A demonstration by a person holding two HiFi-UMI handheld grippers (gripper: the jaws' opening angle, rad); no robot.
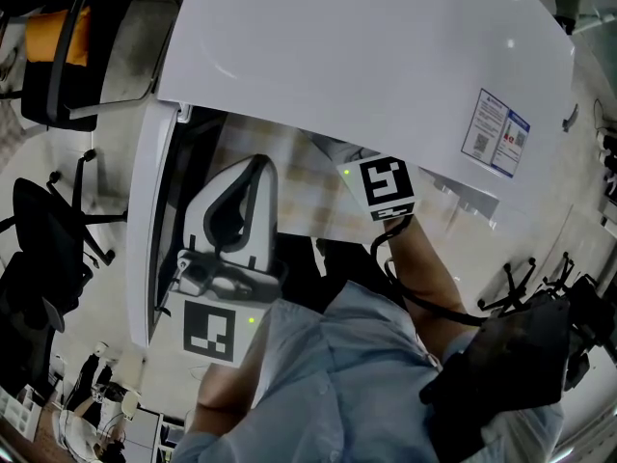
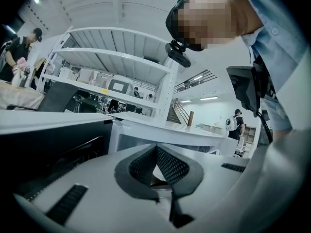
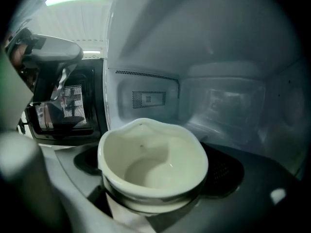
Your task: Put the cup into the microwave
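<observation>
A cream cup [image 3: 146, 154] sits between the jaws of my right gripper [image 3: 155, 200], which is shut on it. The cup is inside the white microwave's cavity [image 3: 218, 101], just above its floor; I cannot tell if it touches. From above, only the right gripper's marker cube [image 1: 386, 189] shows under the microwave's white top [image 1: 366, 56]. The microwave door [image 1: 145, 210] stands open to the left, and its dark window [image 3: 68, 110] shows beside the cup. My left gripper [image 1: 260, 162] hangs by the door opening, its dark pads [image 2: 170, 166] closed together with nothing between them.
Black office chairs [image 1: 48, 230] and an orange-backed chair [image 1: 58, 37] stand left of the microwave. White shelving [image 2: 121, 57] and a distant person [image 2: 237, 123] show in the left gripper view. A black device [image 1: 521, 355] hangs at the wearer's chest.
</observation>
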